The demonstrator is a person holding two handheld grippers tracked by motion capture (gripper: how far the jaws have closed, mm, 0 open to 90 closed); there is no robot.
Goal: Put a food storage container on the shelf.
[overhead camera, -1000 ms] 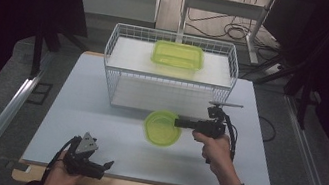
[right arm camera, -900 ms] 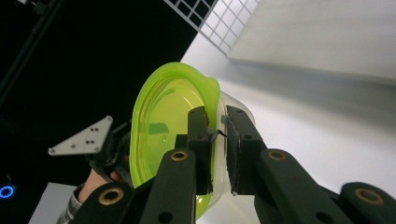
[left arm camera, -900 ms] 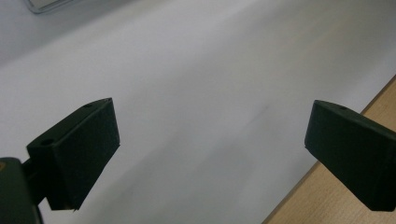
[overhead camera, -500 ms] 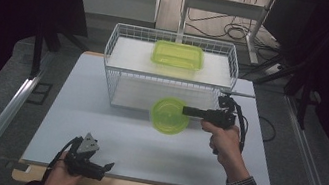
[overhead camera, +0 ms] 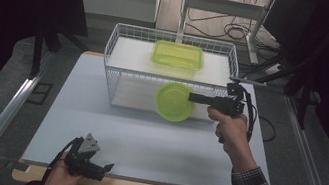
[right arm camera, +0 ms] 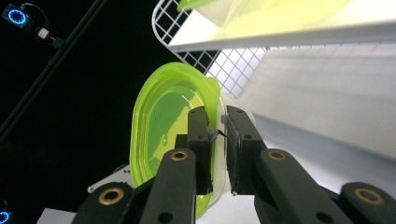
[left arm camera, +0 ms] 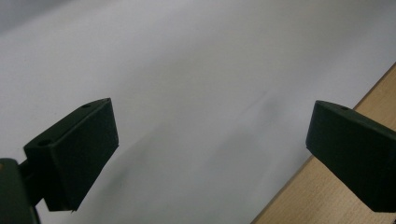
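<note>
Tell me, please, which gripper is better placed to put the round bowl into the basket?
Right, probably: the right gripper already clamps the bowl's rim beside the basket. The left gripper sits open at the table's near edge.

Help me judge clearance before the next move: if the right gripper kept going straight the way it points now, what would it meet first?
The right gripper points leftward, shut on the round green bowl, beside the white wire basket. Straight on, the bowl would probably meet the basket's front mesh first, though depth is hard to judge.
</note>
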